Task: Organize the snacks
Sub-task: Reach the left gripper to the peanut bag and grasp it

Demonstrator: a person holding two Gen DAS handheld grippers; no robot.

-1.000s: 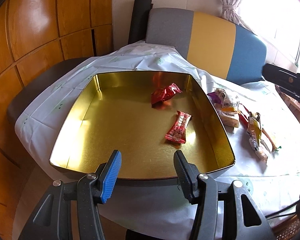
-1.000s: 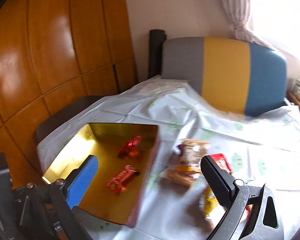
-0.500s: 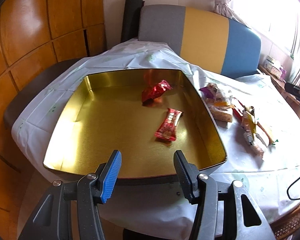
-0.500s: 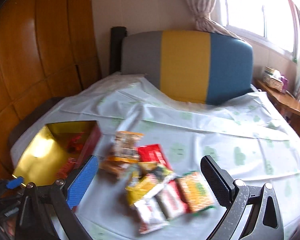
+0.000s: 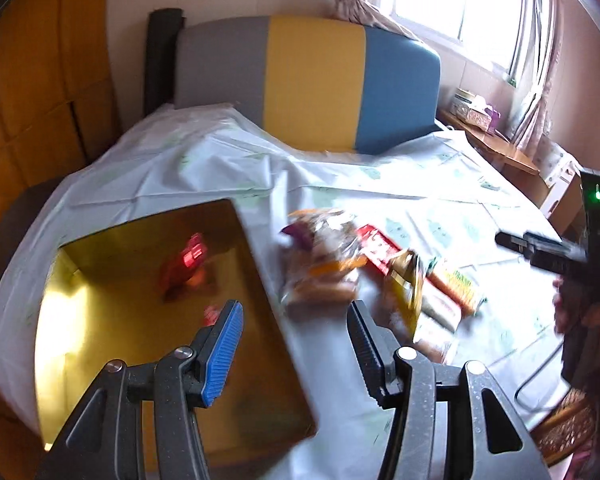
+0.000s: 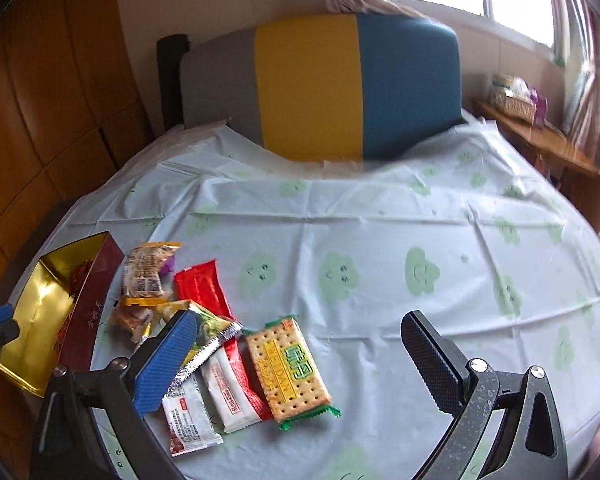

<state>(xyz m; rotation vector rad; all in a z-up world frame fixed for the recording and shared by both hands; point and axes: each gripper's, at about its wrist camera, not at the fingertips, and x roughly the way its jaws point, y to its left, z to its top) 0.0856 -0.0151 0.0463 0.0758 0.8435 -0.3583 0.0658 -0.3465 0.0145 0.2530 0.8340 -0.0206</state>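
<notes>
The right hand-held gripper [image 6: 300,364] hung open and empty above the cracker packet [image 6: 290,368], just right of the gold tin [image 6: 36,320]; it should straddle the packet's long edges before closing.

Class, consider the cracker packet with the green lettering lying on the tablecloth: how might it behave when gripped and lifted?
The cracker packet lies flat and keeps a rectangular shape, so it probably stays fairly stiff. Its glossy wrapper may slip. The crackers showing through look brittle, so a hard squeeze could crack them.
</notes>
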